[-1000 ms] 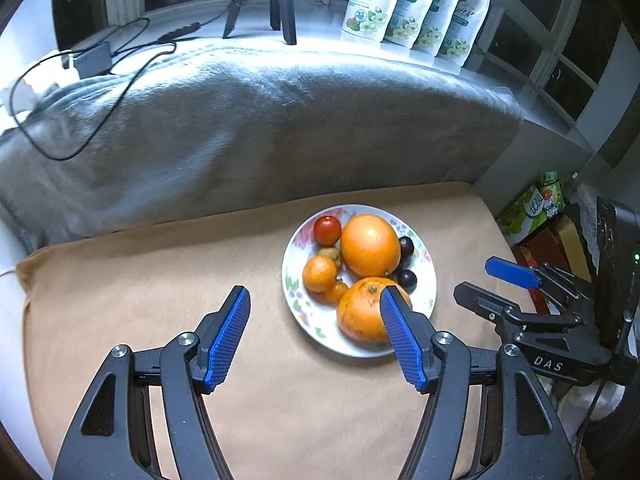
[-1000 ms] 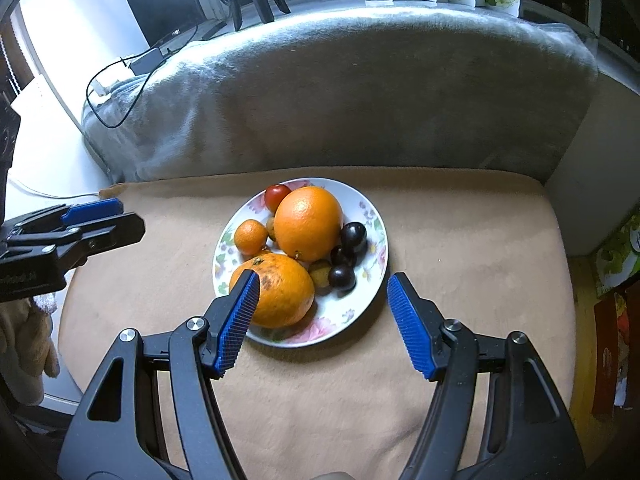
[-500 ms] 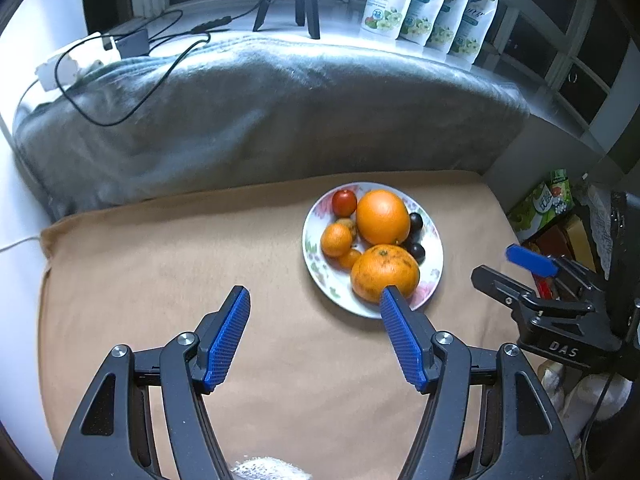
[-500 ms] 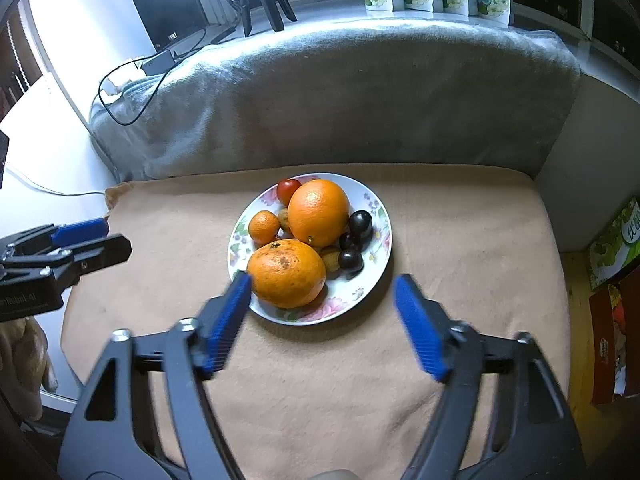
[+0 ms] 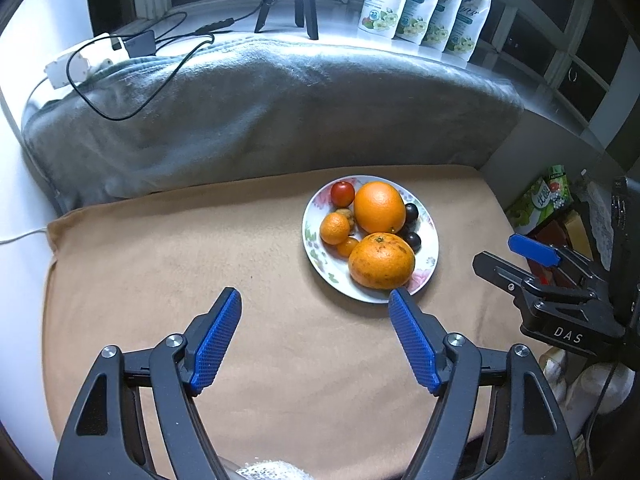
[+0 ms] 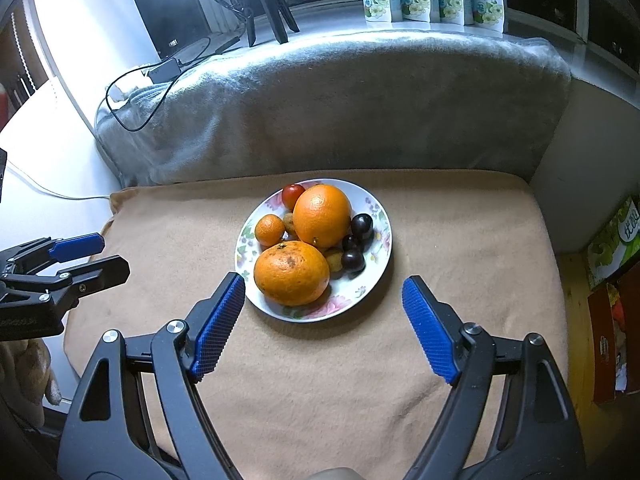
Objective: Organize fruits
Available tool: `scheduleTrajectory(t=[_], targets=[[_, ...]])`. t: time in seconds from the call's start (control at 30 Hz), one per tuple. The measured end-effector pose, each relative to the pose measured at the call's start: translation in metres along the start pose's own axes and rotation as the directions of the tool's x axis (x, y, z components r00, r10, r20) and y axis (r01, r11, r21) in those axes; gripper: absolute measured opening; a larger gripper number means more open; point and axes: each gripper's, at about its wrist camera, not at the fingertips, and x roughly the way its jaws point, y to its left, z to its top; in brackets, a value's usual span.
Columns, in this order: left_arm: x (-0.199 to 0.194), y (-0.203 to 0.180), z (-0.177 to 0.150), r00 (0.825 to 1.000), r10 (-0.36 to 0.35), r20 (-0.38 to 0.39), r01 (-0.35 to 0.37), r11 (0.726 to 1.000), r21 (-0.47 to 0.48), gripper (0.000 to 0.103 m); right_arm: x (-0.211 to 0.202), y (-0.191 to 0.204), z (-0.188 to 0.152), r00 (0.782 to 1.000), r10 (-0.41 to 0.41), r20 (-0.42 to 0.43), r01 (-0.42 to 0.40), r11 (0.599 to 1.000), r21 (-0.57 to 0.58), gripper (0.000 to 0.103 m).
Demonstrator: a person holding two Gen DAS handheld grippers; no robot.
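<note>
Where plate [image 6: 376, 216] sits, oranges [image 6: 291, 273], plums [image 6: 353, 260]

Tan blanket [image 5: 168, 280] covers the seat, w/ a grey blanket [image 5: 260, 120] bunched along its far edge. Black cable [image 5: 120, 96] trails over the grey one from a white power strip [image 5: 76, 64]. Four white pouches [image 5: 428, 4] & black tripod legs [image 5: 304, 4] stand on the sill behind.
</note>
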Motion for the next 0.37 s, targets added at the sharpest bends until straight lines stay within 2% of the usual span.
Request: scheduleTrajectory(t=[0.37], targets=[[-0.0043,0.0037,-0.0046,1.0,0.005,0.01,-0.005,1.0,-0.013,0.076,-0.0016,-0.0024,-0.0092,1.0,-0.012,-0.012,0.012,1.0,0.012,0.084]])
